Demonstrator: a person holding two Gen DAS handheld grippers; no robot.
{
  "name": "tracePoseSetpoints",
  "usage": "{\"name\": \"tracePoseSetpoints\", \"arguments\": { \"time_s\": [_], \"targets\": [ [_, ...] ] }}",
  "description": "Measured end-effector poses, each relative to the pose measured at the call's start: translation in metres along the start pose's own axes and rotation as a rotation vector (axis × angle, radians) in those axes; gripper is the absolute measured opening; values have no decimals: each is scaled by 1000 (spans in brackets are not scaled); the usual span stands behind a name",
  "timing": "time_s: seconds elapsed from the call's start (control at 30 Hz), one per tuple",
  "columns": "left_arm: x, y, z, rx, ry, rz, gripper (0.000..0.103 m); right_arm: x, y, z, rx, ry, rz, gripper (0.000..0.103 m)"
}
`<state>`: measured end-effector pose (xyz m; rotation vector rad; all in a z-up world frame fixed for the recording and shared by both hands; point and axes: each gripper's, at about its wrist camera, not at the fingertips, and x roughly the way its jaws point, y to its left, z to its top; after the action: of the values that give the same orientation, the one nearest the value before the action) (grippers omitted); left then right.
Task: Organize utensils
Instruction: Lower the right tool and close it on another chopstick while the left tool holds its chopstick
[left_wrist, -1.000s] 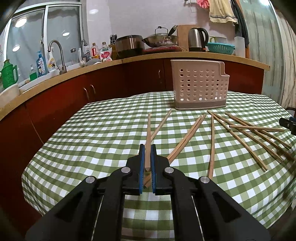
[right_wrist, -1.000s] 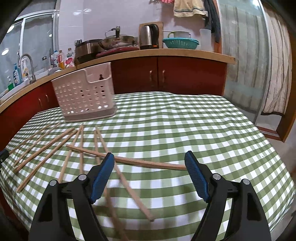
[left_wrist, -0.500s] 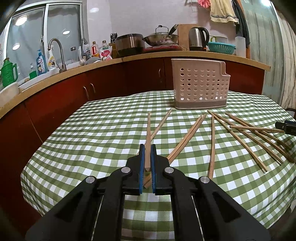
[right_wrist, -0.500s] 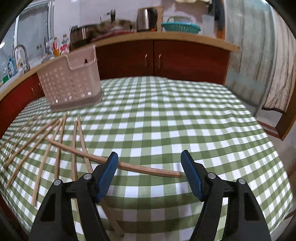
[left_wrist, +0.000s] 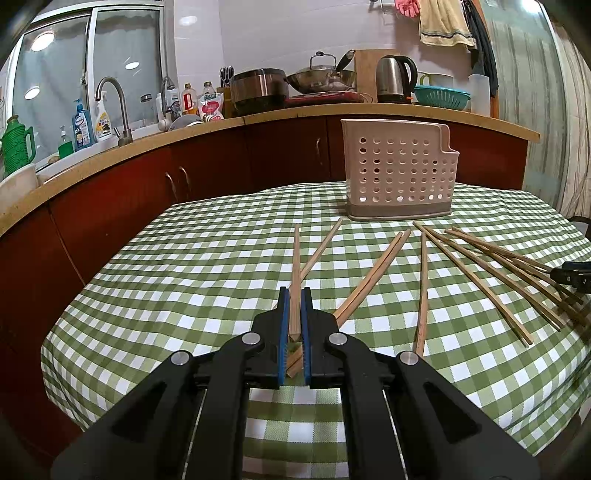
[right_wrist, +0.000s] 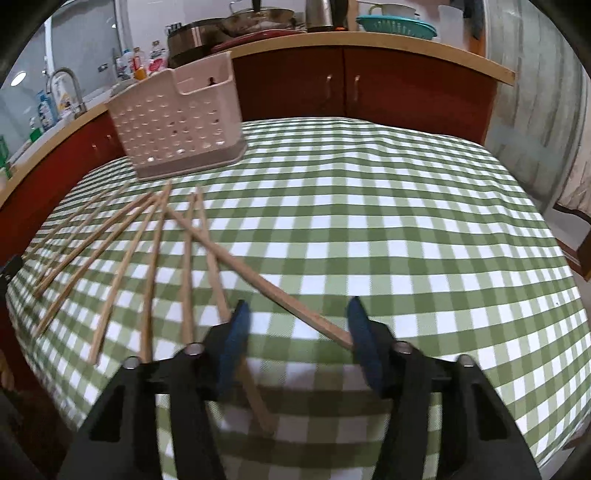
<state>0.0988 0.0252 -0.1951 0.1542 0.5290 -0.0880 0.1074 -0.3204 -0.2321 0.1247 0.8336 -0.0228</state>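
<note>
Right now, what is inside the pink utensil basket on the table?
Through the holes of the basket only its far wall and light show, and no chopstick rises above its rim. Its solid base band hides the bottom, so small things there cannot be excluded.

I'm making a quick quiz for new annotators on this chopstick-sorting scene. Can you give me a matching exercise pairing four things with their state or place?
Things:
1. left gripper
2. right gripper
3. perforated holder
4. teal colander

States or places:
A. on the kitchen counter
B. standing upright on the checked tablecloth
C. shut on one chopstick
D. jaws closing around a slanted chopstick, not yet gripping it

Pairs: 1-C, 2-D, 3-B, 4-A
</note>
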Motion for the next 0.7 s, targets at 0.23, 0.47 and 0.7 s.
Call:
{"name": "tracePoseSetpoints", "arguments": {
  "time_s": [0.23, 0.47, 0.7],
  "targets": [
    [-1, 0, 0, -4, 0, 0, 7, -5, 2, -7, -37, -23, 21, 21],
    [-2, 0, -1, -6, 2, 0, 7, -15, 3, -21, -44, -69, 28, 15],
    [-2, 1, -2, -11, -1, 3, 7, -23, 2, -39, -66, -173, -14, 18]
  ]
}}
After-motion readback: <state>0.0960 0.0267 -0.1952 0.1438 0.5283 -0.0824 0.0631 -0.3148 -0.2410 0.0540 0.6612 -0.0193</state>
